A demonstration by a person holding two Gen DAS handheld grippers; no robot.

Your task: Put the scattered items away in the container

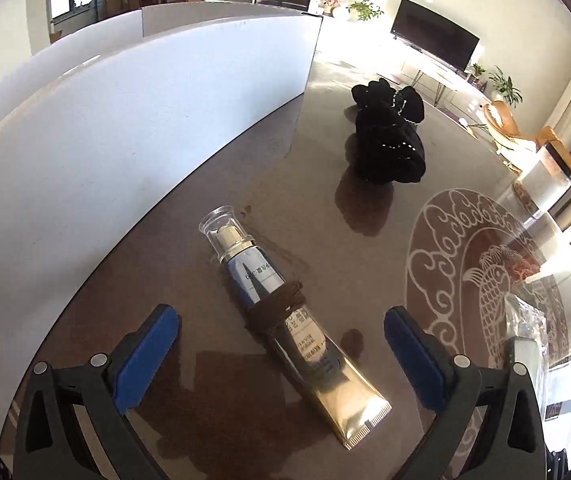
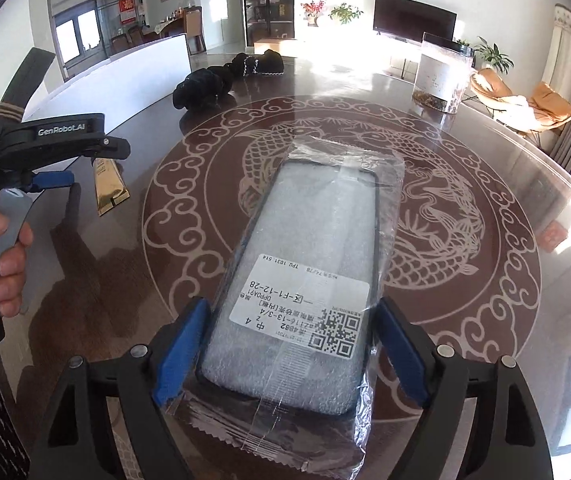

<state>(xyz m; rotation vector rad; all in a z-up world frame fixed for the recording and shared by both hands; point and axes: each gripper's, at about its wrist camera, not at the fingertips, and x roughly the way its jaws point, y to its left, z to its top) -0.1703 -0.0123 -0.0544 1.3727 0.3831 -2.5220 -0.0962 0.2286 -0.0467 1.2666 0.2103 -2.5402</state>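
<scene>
A blue and gold cosmetic tube (image 1: pixel 285 312) with a clear cap and a brown cord wound round its middle lies on the table. My left gripper (image 1: pixel 281 344) stands open over its gold end, both pads well clear of it. In the right wrist view the tube's gold end (image 2: pixel 109 188) shows beside the left gripper's blue pad (image 2: pixel 55 179), held by a person's hand (image 2: pixel 1 256). My right gripper (image 2: pixel 291 306) is shut on a phone case in a clear plastic wrapper (image 2: pixel 309 248), its pads pressing on the long sides. The white container wall (image 1: pixel 125 120) stands at the left.
A black cloth bundle (image 1: pixel 389 136) lies further back on the round brown table with a fish pattern (image 2: pixel 465 216). A clear jar (image 2: pixel 441 76) stands at the far right. The table's edge curves along the container wall (image 2: pixel 125 68).
</scene>
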